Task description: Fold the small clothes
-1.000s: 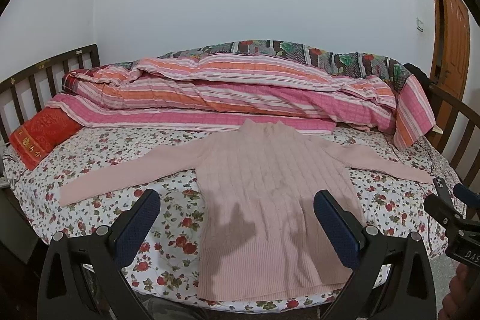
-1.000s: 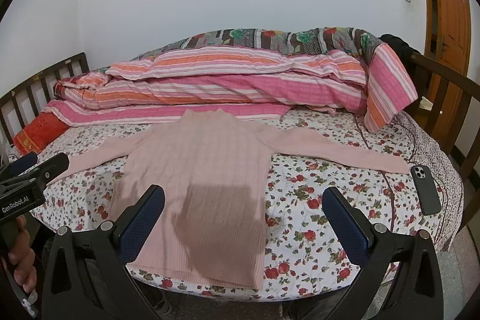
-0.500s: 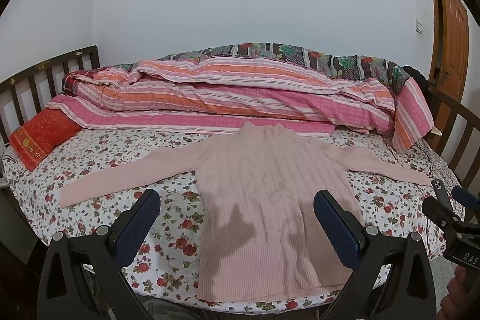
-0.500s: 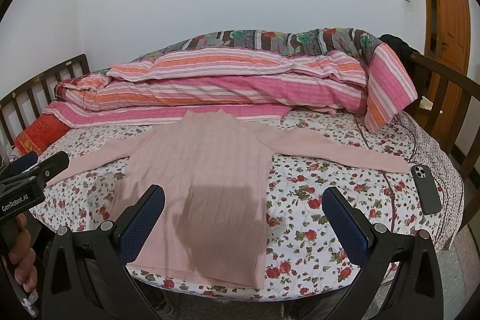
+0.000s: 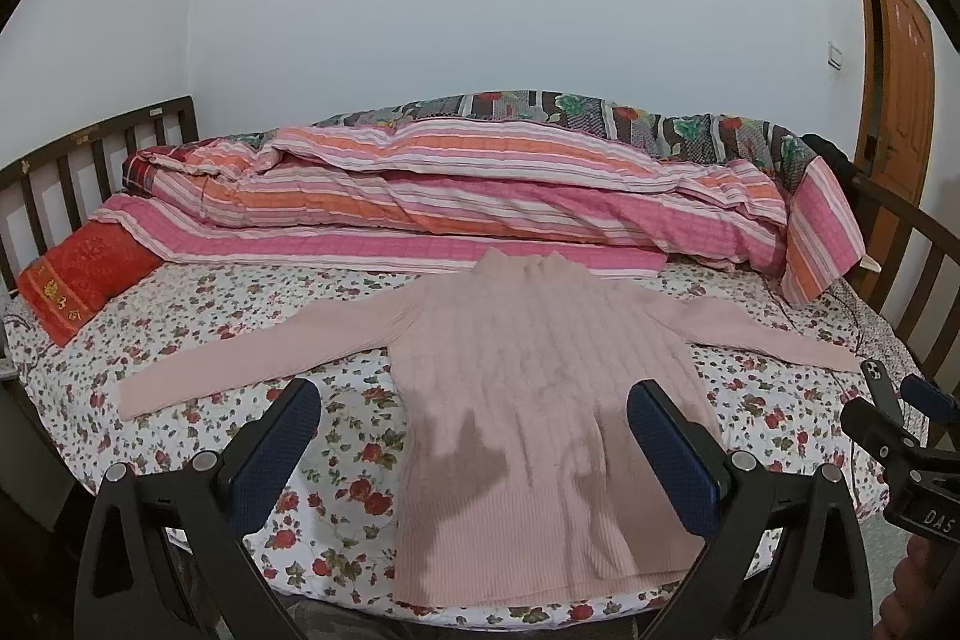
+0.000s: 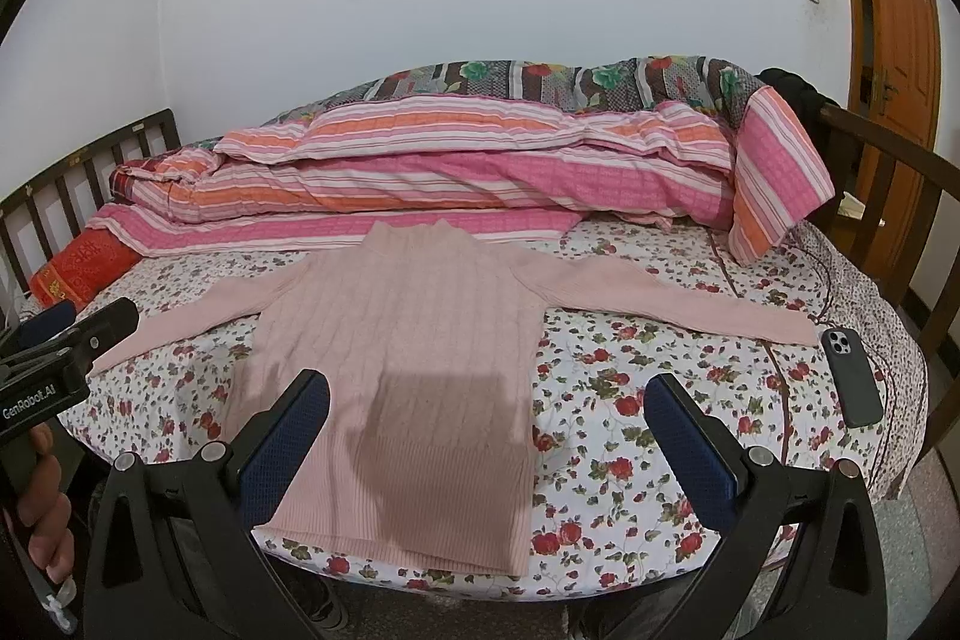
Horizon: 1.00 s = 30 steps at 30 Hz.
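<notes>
A pale pink ribbed sweater [image 5: 528, 388] [image 6: 408, 358] lies flat on the floral bed sheet [image 5: 198, 334], collar away from me, both sleeves spread out to the sides. My left gripper [image 5: 474, 436] hangs open in front of the bed's near edge, over the sweater's hem, holding nothing. My right gripper [image 6: 489, 430] is open too, off the bed's near edge at the hem's right side, with nothing between its fingers. Each gripper shows at the rim of the other's view.
A striped pink and orange quilt [image 5: 480, 196] is piled along the back of the bed. A red pillow [image 5: 78, 280] lies at the left. A dark phone [image 6: 852, 376] rests on the sheet by the right sleeve's end. Wooden bed rails [image 6: 888, 196] stand at both ends.
Both views have tilted up slightly, so the bed and sweater sit a little lower in frame. The sweater has not moved and both grippers stay open.
</notes>
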Each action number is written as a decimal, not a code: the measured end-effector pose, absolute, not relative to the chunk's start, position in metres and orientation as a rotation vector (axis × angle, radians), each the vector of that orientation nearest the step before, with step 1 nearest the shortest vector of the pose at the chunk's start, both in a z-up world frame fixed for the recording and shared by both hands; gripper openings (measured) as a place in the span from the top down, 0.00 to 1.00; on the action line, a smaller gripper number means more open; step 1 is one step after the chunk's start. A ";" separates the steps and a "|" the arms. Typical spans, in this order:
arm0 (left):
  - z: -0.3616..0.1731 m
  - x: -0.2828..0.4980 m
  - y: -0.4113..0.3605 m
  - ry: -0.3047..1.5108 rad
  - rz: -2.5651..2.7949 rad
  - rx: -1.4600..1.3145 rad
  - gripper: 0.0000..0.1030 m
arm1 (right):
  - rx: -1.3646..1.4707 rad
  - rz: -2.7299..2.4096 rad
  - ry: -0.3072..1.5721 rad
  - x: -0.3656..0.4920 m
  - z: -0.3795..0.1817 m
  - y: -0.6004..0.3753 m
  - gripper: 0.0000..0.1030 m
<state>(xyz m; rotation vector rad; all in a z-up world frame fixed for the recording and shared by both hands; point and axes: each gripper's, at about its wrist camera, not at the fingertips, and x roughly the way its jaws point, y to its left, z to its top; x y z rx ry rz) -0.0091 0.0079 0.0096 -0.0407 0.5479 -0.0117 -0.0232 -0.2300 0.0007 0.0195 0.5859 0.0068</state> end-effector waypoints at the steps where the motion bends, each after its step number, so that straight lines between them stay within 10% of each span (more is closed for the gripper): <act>1: 0.010 -0.009 0.008 0.544 -0.011 -0.039 0.00 | 0.019 0.007 0.584 -0.023 0.001 -0.230 0.00; 30: -0.150 0.077 0.212 0.667 0.207 -0.425 0.05 | 0.014 -0.024 0.605 0.072 -0.098 -0.251 0.00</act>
